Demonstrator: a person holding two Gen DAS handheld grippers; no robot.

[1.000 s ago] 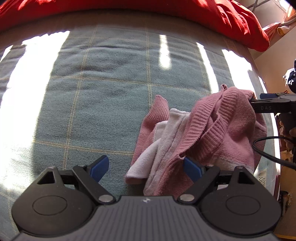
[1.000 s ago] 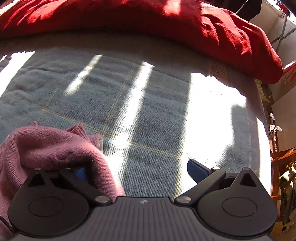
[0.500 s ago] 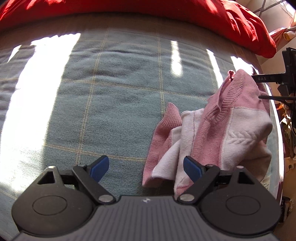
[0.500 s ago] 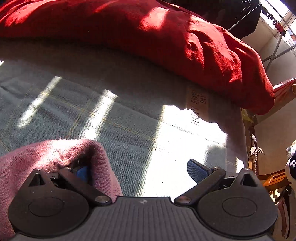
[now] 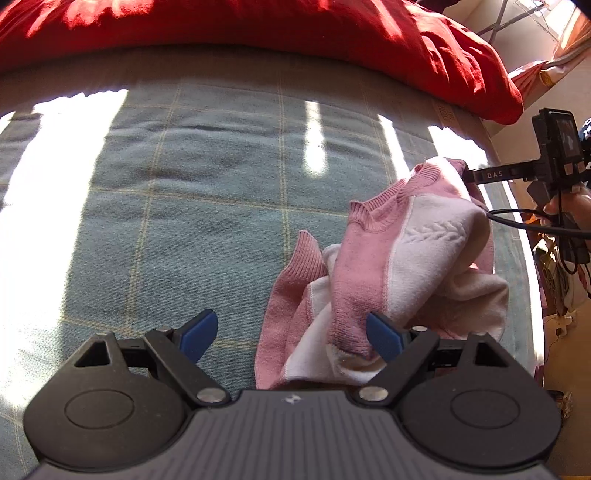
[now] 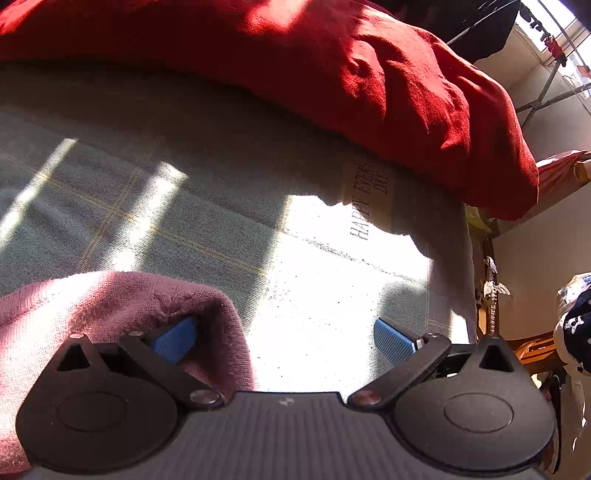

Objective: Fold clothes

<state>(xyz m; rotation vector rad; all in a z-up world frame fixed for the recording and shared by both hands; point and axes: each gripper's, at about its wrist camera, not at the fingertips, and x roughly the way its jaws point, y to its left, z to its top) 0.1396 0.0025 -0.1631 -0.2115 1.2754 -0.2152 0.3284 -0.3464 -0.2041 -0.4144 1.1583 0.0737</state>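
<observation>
In the left wrist view, the green checked blanket (image 5: 192, 206) of the bed fills the space from 9 o'clock across to the middle, striped with bright sunlight, and a red duvet (image 5: 258, 33) is heaped along the far edge from 10 to 1 o'clock. The left tongs (image 5: 291, 334) sit at 6 o'clock with their blue pads wide apart and nothing clamped between them; the right-hand pad touches or overlaps the near edge of the cloth. From there toward 3 o'clock lies the pink and white sweater (image 5: 391, 266), bunched on the blanket with its ribbed collar lifted toward the bed's right edge. At 2 to 3 o'clock the right tongs (image 5: 471, 176) meet the raised top of the sweater, with a hand (image 5: 574, 206) behind them. In the right wrist view, those tongs (image 6: 284, 341) have their blue pads spread apart; the pink knit drapes over the left finger (image 6: 173, 339) at 7 o'clock, while the right one at 5 o'clock is bare over sunlit blanket. A label (image 6: 369, 199) reading "HAPPY EVERY DAY" lies near 1 o'clock, below the duvet.
</observation>
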